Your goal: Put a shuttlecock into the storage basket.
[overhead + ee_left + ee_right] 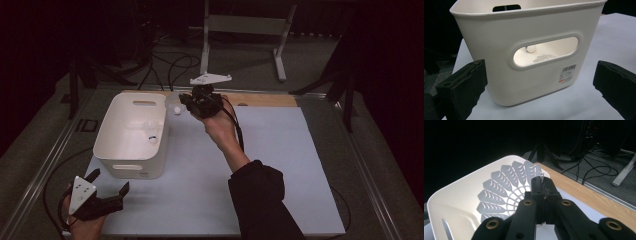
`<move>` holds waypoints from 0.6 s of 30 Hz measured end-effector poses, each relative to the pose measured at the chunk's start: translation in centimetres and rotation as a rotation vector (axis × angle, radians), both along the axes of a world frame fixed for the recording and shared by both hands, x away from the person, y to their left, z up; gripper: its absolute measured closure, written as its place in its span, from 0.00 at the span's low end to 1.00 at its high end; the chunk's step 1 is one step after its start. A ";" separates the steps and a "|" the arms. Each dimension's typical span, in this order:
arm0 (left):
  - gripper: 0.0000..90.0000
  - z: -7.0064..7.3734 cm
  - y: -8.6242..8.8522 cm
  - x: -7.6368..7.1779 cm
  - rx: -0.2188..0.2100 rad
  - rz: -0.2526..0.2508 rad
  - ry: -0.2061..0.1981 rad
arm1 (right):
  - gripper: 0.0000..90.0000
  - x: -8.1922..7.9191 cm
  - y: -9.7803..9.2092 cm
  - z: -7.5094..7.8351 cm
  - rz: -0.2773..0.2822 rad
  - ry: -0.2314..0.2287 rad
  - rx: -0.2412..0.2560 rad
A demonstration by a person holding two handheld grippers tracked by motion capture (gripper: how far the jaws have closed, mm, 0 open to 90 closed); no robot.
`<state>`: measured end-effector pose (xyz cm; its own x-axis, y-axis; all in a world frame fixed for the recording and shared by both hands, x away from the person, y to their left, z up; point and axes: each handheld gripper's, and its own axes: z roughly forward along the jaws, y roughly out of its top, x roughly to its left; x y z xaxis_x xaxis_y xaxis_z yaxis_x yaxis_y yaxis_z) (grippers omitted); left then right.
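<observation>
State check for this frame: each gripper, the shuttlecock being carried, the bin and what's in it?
Left hand-held gripper: open, holding nothing.
Right hand-held gripper: shut on the shuttlecock's skirt.
Held shuttlecock: lifted over the bin's rim.
White bin: upright.
Shuttlecock in bin: lying on the bottom.

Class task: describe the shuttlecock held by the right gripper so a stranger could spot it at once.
Find the white bin on the pale mat. At its far right corner the right gripper is shut on a white plastic shuttlecock. Another shuttlecock lies inside the bin; this one is held above the rim.
</observation>
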<state>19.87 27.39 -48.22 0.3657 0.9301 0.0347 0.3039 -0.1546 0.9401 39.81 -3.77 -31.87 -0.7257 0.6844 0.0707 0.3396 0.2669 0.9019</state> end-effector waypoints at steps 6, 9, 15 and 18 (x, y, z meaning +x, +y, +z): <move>0.00 0.0 0.0 0.0 0.002 0.000 0.000 | 0.99 -0.2 0.4 0.1 0.013 0.001 0.002; 0.00 0.0 0.0 0.0 0.000 0.001 0.000 | 0.99 -0.3 0.5 0.1 0.018 -0.003 0.003; 0.00 0.0 0.0 0.0 0.001 0.001 -0.001 | 0.99 -0.5 1.1 0.2 0.029 -0.004 0.004; 0.00 0.0 0.1 0.0 -0.004 0.003 -0.001 | 0.99 -0.6 1.3 0.2 0.033 -0.005 0.004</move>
<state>19.91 27.46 -48.22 0.3631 0.9312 0.0316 0.3031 -0.1501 0.9410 39.24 -2.46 -31.67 -0.7485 0.6595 0.0697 0.3262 0.2747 0.9045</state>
